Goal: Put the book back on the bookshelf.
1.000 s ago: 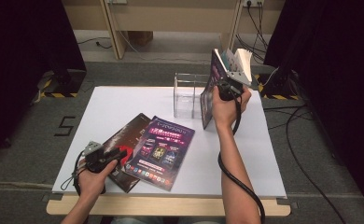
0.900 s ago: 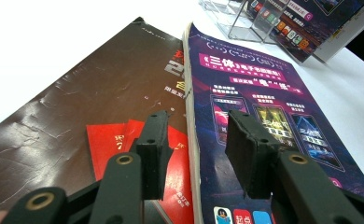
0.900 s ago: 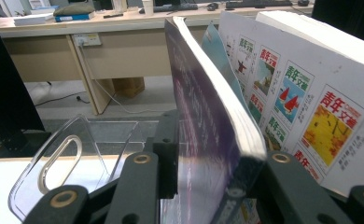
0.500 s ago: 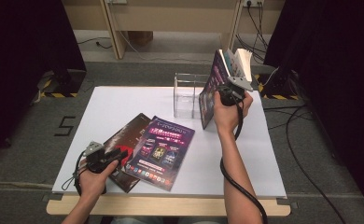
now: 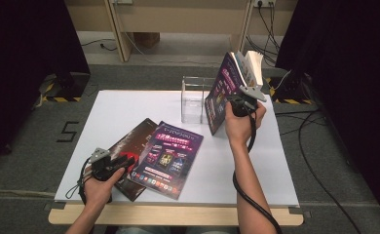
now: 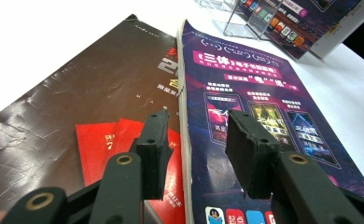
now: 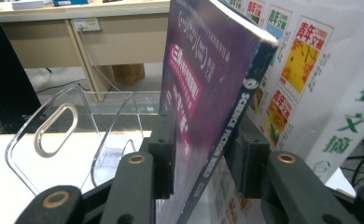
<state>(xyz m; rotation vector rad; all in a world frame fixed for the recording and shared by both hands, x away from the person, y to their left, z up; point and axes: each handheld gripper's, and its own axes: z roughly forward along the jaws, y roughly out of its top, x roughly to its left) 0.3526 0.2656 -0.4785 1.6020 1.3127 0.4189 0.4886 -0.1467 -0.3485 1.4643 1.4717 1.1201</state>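
The white bench (image 5: 129, 112) runs wide under both arms, bare along its left and near-right stretches. The right forearm reaches up from the near edge, wrist raised, carrying the right tool (image 5: 240, 103) toward the far right corner. There an upright purple magazine (image 5: 220, 92) stands on its lower edge, tilted, with other magazines (image 5: 251, 66) leaning behind it, just to the right of the clear acrylic rack (image 5: 194, 97). In the right gripper view the purple magazine's spine (image 7: 227, 121) stands between the two jaws of the right tool (image 7: 203, 158); these have just been opening, and a gap shows at the right-hand pad, so they are loose around the spine rather than pinching it. The rack's curved dividers (image 7: 59, 126) lie just beside that jaw, leaving little room on that side.

The left forearm lies low at the near left corner, hand resting level with the left tool (image 5: 111, 165) over the brown magazine (image 5: 134, 141). A flat purple magazine (image 5: 171, 153) overlaps its right edge. In the left gripper view the left tool (image 6: 194, 149) is spread wide, jaws straddling the seam where the flat purple magazine (image 6: 255, 102) meets the brown magazine (image 6: 68, 107), gripping nothing.
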